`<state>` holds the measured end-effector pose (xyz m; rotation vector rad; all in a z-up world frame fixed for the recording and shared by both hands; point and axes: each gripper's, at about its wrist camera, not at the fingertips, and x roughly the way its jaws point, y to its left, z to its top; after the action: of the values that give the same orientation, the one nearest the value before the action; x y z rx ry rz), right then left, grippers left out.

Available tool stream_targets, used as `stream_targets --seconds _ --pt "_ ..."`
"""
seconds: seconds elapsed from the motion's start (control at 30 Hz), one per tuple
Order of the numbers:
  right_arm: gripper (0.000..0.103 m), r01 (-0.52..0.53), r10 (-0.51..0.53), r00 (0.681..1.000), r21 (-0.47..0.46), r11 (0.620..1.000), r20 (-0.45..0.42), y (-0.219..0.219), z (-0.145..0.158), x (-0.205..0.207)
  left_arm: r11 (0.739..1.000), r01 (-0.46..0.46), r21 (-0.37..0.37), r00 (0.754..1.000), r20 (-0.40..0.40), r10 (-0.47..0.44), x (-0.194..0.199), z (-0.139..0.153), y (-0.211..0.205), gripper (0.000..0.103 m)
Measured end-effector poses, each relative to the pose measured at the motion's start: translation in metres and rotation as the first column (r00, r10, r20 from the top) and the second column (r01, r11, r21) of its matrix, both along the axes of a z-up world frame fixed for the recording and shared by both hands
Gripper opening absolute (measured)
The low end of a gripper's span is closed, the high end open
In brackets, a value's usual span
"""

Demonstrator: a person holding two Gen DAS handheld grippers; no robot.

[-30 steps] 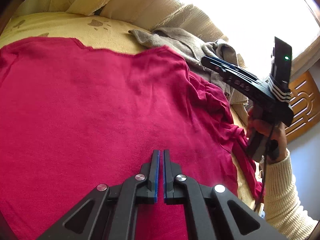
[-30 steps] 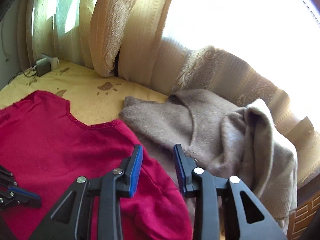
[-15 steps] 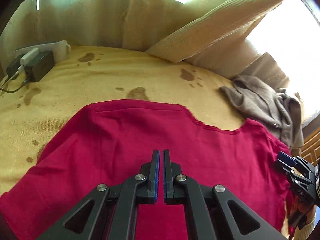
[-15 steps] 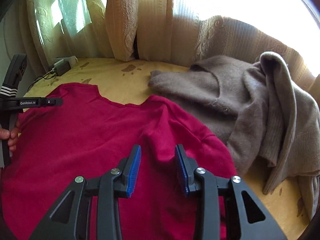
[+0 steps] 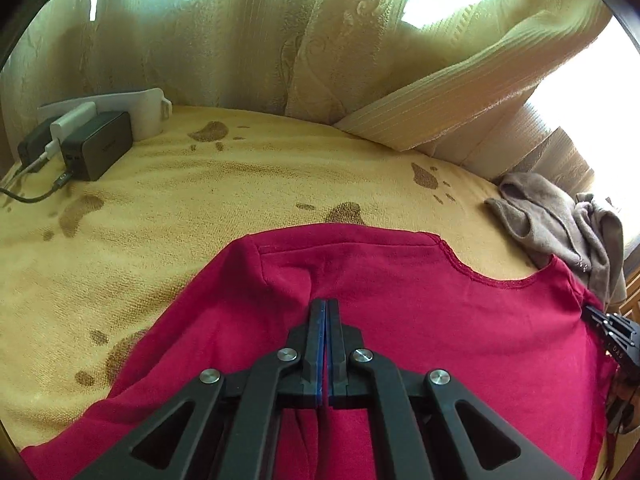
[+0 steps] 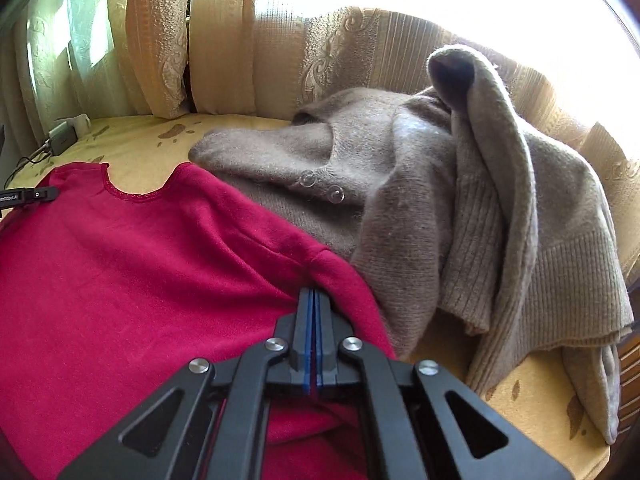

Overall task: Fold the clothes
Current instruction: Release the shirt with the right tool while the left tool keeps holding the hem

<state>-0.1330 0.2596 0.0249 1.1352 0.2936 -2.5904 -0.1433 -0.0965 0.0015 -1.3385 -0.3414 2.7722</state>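
A red shirt (image 5: pixel 420 320) lies spread on a yellow blanket, neckline away from me. My left gripper (image 5: pixel 325 308) is shut on the red fabric near the shirt's left shoulder, where a small ridge of cloth rises between the pads. My right gripper (image 6: pixel 313 298) is shut on the shirt (image 6: pixel 140 272) at its right shoulder seam. The right gripper shows at the right edge of the left wrist view (image 5: pixel 612 336). The tip of the left gripper shows at the left edge of the right wrist view (image 6: pixel 28 196).
A grey-brown knit cardigan (image 6: pixel 460 208) lies heaped right of the shirt, touching its shoulder; it also shows in the left wrist view (image 5: pixel 560 220). Chargers and a cable (image 5: pixel 96 148) sit far left on the blanket (image 5: pixel 200 208). Curtains (image 5: pixel 280 40) hang behind. A wooden edge (image 6: pixel 628 360) borders the right.
The left gripper swung from the shirt's body to its left shoulder and now pinches fabric. The right gripper moved onto the right shoulder and closed from open onto the cloth.
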Motion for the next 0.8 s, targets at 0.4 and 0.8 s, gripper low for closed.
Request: stream_targets --seconds 0.4,0.8 --pt "0.088 -0.154 0.149 0.984 -0.055 0.986 -0.099 -0.011 0.051 0.113 0.979 0.174 -0.104 0.981 0.104 -0.163 0.094 0.032 0.018 0.002" --pt "0.087 -0.479 0.475 0.874 0.015 0.878 0.101 -0.027 -0.004 0.243 0.991 0.135 -0.009 0.989 0.061 -0.134 0.127 0.015 0.002 0.002"
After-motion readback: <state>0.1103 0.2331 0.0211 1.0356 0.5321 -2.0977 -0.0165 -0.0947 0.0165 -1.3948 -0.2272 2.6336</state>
